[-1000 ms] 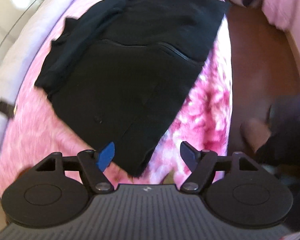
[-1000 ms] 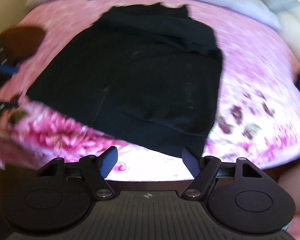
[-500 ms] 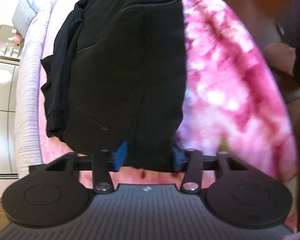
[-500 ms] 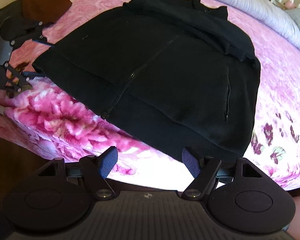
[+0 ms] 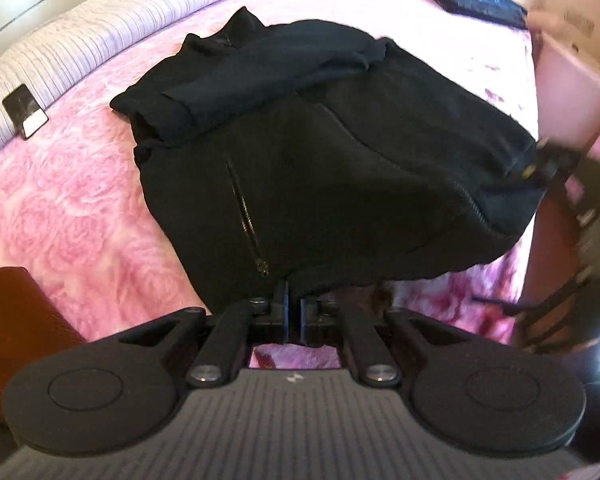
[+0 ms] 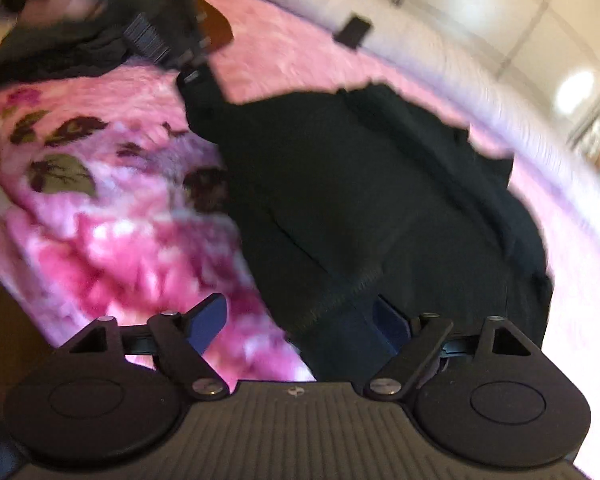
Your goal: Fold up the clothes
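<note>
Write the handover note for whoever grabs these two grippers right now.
Left gripper: shut on the near hem corner of the black jacket, by the pocket zipper.
Right gripper: open, its fingers straddling the hem at the jacket's other bottom corner, not yet clamped.
The jacket lies front up on the pink bedspread, one sleeve already folded across the chest.
Done: sleeve folded in, left corner gripped.
Left: close the right gripper on its corner, then probably carry the hem up toward the collar and finish the fold.
</note>
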`<state>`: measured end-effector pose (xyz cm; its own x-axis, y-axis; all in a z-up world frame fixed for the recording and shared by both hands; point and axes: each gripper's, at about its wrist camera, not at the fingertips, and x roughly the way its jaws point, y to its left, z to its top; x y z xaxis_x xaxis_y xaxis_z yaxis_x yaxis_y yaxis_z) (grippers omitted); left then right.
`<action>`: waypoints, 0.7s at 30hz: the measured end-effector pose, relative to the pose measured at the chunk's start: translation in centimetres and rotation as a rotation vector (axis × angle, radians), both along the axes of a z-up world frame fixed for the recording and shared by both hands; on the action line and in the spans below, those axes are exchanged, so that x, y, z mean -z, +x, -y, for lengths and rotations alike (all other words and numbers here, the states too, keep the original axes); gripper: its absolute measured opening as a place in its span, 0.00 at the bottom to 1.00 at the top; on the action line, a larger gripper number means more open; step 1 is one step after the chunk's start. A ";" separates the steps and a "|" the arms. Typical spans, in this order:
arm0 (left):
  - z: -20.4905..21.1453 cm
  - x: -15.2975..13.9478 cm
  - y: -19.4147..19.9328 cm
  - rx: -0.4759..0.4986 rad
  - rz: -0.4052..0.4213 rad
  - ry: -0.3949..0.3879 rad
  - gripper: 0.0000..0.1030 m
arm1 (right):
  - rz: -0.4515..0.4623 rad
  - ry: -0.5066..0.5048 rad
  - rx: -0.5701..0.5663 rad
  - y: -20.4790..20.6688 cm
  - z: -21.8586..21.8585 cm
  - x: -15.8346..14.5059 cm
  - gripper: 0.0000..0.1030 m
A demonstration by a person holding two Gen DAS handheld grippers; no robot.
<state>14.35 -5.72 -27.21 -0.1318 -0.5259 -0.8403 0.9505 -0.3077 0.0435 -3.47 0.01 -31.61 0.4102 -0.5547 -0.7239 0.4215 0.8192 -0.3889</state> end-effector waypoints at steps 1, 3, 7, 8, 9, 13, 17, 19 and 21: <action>0.1 -0.2 0.1 0.008 -0.001 -0.003 0.04 | 0.000 -0.036 -0.002 0.7 -0.1 0.8 0.87; 0.1 -0.5 0.1 0.024 0.005 -0.008 0.04 | -0.016 -0.076 -0.001 1.4 0.1 2.3 0.83; -0.9 -0.3 -0.1 0.059 0.033 -0.013 0.04 | -0.096 -0.215 0.027 -0.7 1.2 4.5 0.71; -1.1 0.0 -0.2 0.072 0.043 -0.010 0.04 | -0.124 -0.238 0.047 -1.7 1.8 4.6 0.67; -1.3 0.3 -0.3 0.085 0.052 -0.007 0.04 | -0.153 -0.258 0.070 -2.8 2.3 4.7 0.63; -1.9 1.5 -1.3 0.160 0.129 -0.010 0.04 | -0.286 -0.295 0.124 -8.3 5.0 5.3 0.55; -2.1 2.6 -2.1 0.226 0.211 -0.020 0.04 | -0.369 -0.313 0.080 -12.2 6.7 5.5 0.54; -2.1 3.0 -2.6 0.257 0.255 -0.021 0.04 | -0.382 -0.315 0.006 -12.8 6.9 5.4 0.43; -2.1 2.8 -3.0 0.292 0.289 -0.027 0.04 | -0.395 -0.288 -0.040 -12.6 7.1 5.1 0.12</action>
